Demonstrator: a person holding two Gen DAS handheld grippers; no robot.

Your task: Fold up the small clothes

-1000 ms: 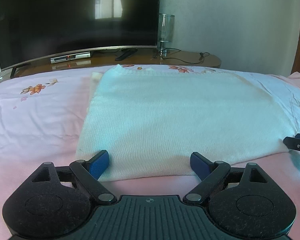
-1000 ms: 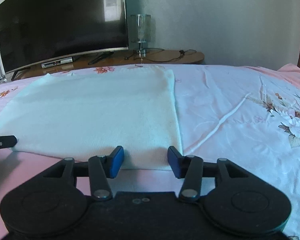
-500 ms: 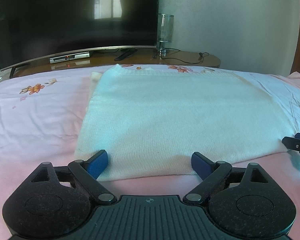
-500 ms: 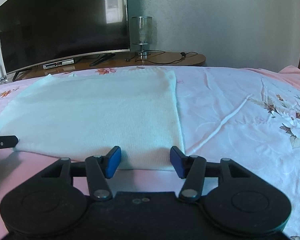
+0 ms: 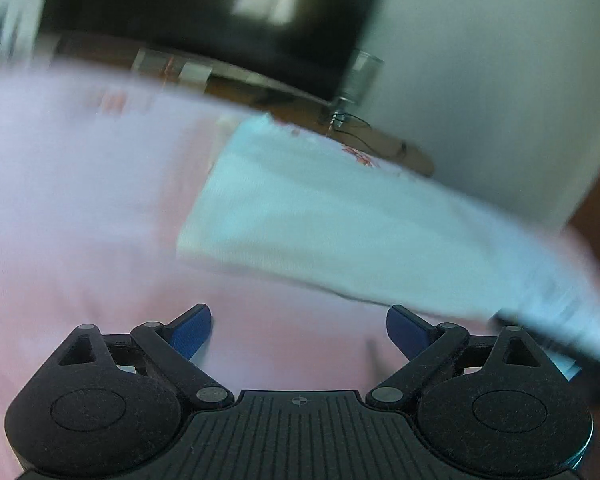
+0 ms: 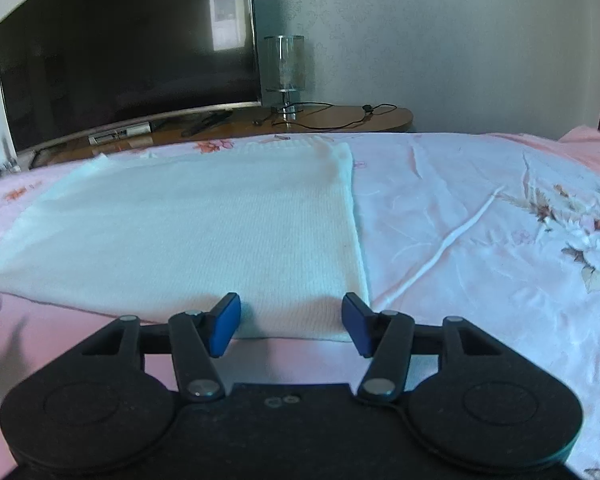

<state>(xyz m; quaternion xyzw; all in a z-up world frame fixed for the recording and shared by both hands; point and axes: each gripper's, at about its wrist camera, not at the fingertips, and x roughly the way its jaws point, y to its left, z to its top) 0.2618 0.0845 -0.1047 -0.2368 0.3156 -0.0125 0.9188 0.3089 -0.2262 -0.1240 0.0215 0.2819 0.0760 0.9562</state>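
While my two grippers point down toward the bed [image 6: 480, 208], the white knit garment [image 6: 204, 224] lies flat on the pink floral sheet, folded into a wide rectangle. Its surface shows a fine ribbed weave, pale cream with a cool tint, and no wrinkles of note. Its right side forms a straight edge running away from me toward the television [image 6: 124, 64], and its near edge runs across the sheet.

My right gripper [image 6: 291, 322] sits at the near right corner of the garment. Its blue pads [image 6: 224, 322] stand apart, and the near edge of the garment lies between them. Neither pad presses the fabric; the cloth rests flat on the sheet below the fingertips. The right-hand pad lies level with the garment's right edge.

My left gripper [image 5: 298, 330] appears in a blurred, tilted view. Its jaws are opening and stand wide, with only bare pink sheet between the pads [image 5: 192, 332]. The garment [image 5: 332, 220] lies beyond this gripper toward the television, clear of both pads, with its near left corner ahead of the left pad. A dark part of the left gripper shows at the left border of the right wrist view, just beside the garment's near edge.
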